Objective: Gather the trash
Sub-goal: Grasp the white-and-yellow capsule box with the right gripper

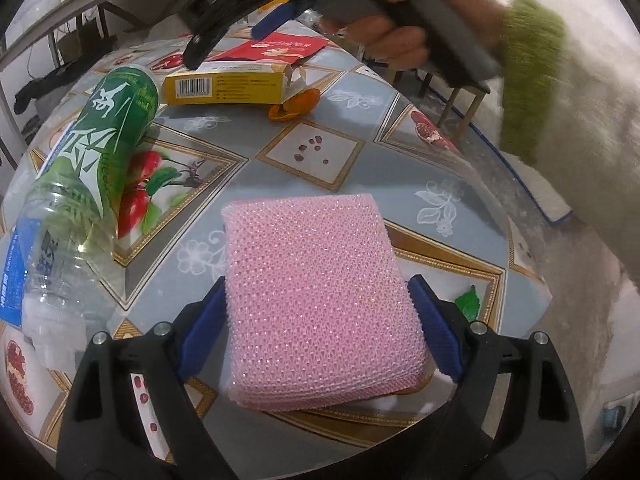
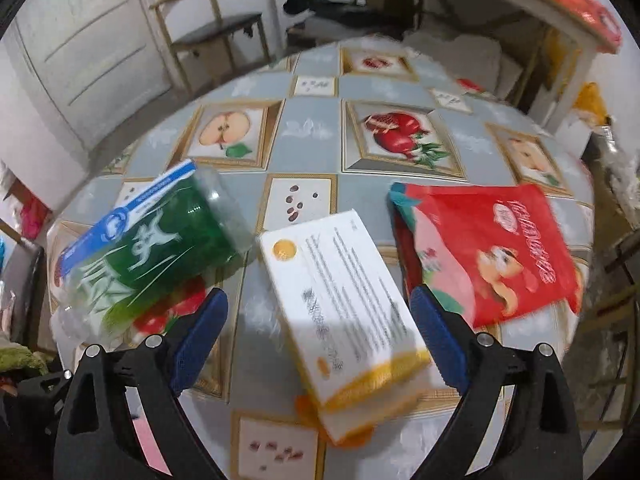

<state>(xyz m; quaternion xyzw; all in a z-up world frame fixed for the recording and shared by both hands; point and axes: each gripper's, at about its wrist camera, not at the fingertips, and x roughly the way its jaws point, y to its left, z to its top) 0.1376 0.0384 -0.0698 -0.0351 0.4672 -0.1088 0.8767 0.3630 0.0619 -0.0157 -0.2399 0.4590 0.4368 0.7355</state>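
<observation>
**Trash on the desk: line up before closing**

Trash lies spread over the desk [image 2: 312,128]: a yellow-edged box [image 2: 344,300] between the wide, empty jaws of the right hand-held gripper [image 2: 320,332], a green bottle [image 2: 152,248] at 10 o'clock, a red snack bag [image 2: 492,248] at 2 o'clock. Centre the box, then close across its narrow width. The left hand-held gripper [image 1: 318,312] stands wide around a pink sponge [image 1: 320,300], pads beside its edges; whether they press, I cannot tell.
</observation>
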